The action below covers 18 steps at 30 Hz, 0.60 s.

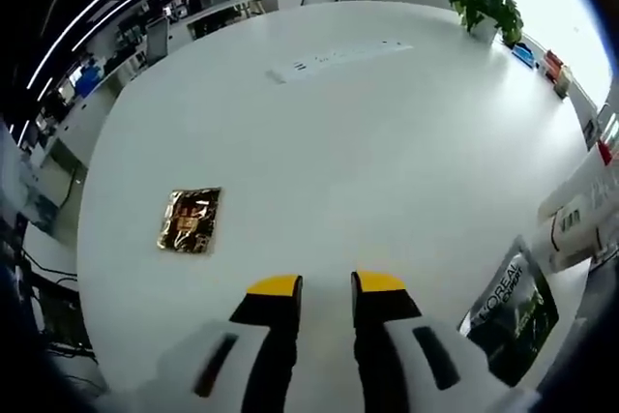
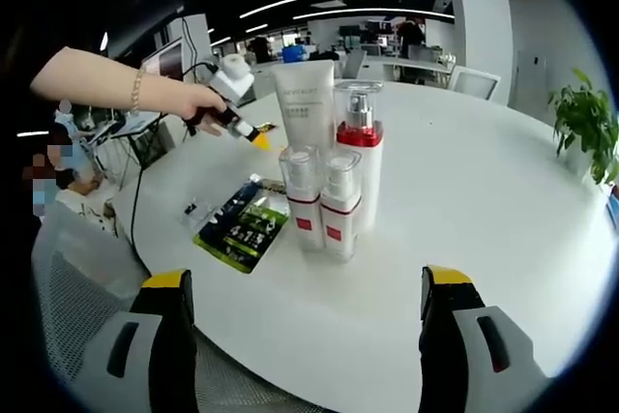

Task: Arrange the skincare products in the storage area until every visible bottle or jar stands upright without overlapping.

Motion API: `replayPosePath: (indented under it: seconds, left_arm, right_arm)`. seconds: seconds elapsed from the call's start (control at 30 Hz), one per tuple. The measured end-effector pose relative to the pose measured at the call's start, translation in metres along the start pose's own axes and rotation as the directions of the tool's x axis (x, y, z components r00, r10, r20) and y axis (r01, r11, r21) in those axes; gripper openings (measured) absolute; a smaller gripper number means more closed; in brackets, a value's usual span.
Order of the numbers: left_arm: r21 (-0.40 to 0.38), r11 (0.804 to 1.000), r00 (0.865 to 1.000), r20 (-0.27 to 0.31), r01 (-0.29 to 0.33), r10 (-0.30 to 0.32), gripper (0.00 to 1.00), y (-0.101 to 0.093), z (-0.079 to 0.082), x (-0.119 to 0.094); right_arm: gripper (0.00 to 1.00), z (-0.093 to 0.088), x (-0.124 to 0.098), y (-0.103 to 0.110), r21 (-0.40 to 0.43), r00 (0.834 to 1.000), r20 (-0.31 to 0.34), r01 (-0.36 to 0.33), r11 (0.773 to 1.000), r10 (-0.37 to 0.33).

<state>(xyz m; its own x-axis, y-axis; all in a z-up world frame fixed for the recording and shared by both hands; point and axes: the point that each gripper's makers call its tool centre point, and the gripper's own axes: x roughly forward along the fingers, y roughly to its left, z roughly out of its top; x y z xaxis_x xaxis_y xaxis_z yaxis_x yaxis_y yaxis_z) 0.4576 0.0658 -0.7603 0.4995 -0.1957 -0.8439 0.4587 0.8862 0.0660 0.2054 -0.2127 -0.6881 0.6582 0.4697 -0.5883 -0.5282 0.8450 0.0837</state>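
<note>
**Skincare lot on the white round table**

Right gripper [image 2: 305, 311]: jaws spread wide, nothing between them, held over the table's near edge.

Left gripper [image 1: 327, 285]: jaws set narrow with a small gap, holding nothing, above bare tabletop. In the right gripper view it sits in the person's hand [image 2: 198, 103] over the far left edge of the table.

White table [image 2: 464, 191]: round, carries all items.

Upright group, toward the middle of the table, touching or just beside each other:
- white tube [image 2: 304, 103], tallest, at the back;
- pump bottle [image 2: 359, 157] with red band, beside the tube;
- two small bottles [image 2: 324, 202] with clear caps and red labels, in front.

Flat items:
- dark green sachet [image 2: 242, 226], lying left of the bottles;
- gold packet [image 1: 190, 221], lying apart on bare tabletop.

Potted plant [image 1: 486, 2]: at the table's far edge.
</note>
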Motion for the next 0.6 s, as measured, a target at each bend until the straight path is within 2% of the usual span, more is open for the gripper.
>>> replayPosePath:
  seconds: [0.3,0.47,0.6]
  left_arm:
    - [-0.008,1.0,1.0,0.015,-0.009,0.009,0.42,0.01,0.002,-0.003]
    - [-0.018,1.0,1.0,0.026,-0.012,0.012,0.55,0.01,0.002,-0.003]
    - [-0.019,1.0,0.999,0.036,-0.023,0.024,0.6,0.019,0.004,-0.004]
  right_arm:
    - [0.97,-0.001,0.001,0.0,0.002,1.0,-0.005,-0.002,1.0,0.002]
    - [0.97,-0.003,0.001,0.0,0.002,1.0,-0.011,-0.003,1.0,0.003]
    - [0.97,-0.003,0.002,0.0,0.004,1.0,-0.014,-0.003,1.0,0.003]
